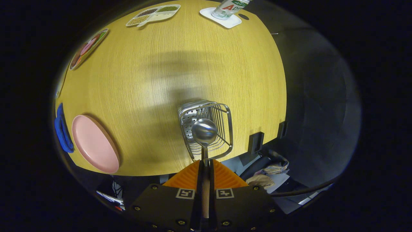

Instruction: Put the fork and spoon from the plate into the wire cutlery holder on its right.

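1 spoon [204, 131], bowl over the holder [206, 129], handle pinched btwn gripper [205, 166] fingers, closed tight on it. 1 holder nr table [193, 71] edge. 1 pink plate [95, 144] well left of holder; blue cloth [61, 129] beside plate. Far off: 1 snack tray [154, 14], 1 bottle [229, 8] on coaster.

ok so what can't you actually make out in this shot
- Fork: whether it is already inside the wire cutlery holder; the spoon bowl covers the opening in the gripper view.
- Spoon handle: its lower part is hidden between the gripper fingers, which are shut on it.
- Pink plate: seen at a steep angle, with its near rim past the table edge.
- Bottle: top cut off at the far edge.
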`<move>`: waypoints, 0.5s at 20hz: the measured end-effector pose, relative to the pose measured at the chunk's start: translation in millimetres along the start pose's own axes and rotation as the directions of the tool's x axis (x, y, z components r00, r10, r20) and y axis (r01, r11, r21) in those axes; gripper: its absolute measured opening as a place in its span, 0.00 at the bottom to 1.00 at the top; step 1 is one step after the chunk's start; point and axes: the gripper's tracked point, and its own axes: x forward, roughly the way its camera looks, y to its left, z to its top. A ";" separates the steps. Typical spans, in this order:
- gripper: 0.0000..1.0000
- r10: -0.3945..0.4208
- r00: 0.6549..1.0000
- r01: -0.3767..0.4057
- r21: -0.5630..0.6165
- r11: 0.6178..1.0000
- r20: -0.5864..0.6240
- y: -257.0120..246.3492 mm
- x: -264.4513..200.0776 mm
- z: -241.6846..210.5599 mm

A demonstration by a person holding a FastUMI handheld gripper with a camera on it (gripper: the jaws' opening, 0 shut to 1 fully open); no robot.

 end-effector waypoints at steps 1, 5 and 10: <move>0.11 0.004 1.000 -0.004 0.001 1.000 0.005 1.4 -1.4 0.8; 0.17 -0.005 1.000 0.005 0.027 1.000 0.024 -3.6 -5.2 1.6; 0.18 -0.011 0.999 0.010 0.029 1.000 0.047 -9.7 -7.6 2.9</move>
